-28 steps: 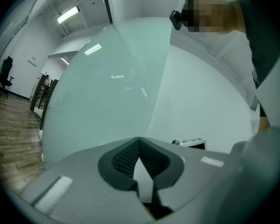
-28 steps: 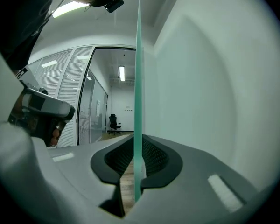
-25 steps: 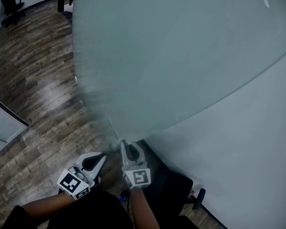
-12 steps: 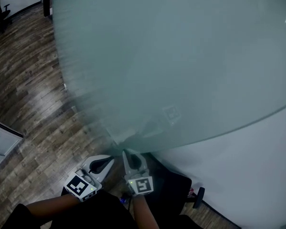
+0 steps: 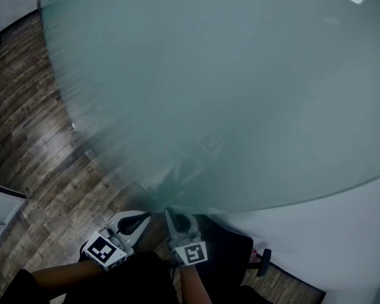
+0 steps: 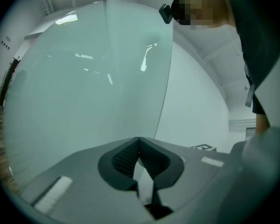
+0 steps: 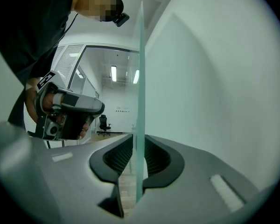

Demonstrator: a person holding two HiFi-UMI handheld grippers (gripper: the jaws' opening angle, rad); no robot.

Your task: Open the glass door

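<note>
The frosted glass door (image 5: 228,87) fills most of the head view. Its near edge (image 7: 140,78) stands upright between the jaws of my right gripper (image 7: 139,141). Those jaws are opening, and a slim gap shows on each side of the glass. In the head view my right gripper (image 5: 175,214) sits under the door's lower corner. My left gripper (image 5: 144,216) is just left of it, shut and empty, with its tips together (image 6: 139,140) before the glass pane (image 6: 84,78). The right gripper view shows the left gripper (image 7: 70,113) in a hand.
A white wall (image 5: 348,246) runs along the right, close behind the door. Wood-plank floor (image 5: 31,106) spreads to the left, with a glass partition (image 5: 0,208) at its left edge. A dark wheeled chair base (image 5: 240,252) sits by my feet. An office chair (image 7: 104,124) stands far off.
The door's glass has spread left and down across the head view, covering more floor. Both grippers have shifted slightly lower in the picture and stay at its near edge.
</note>
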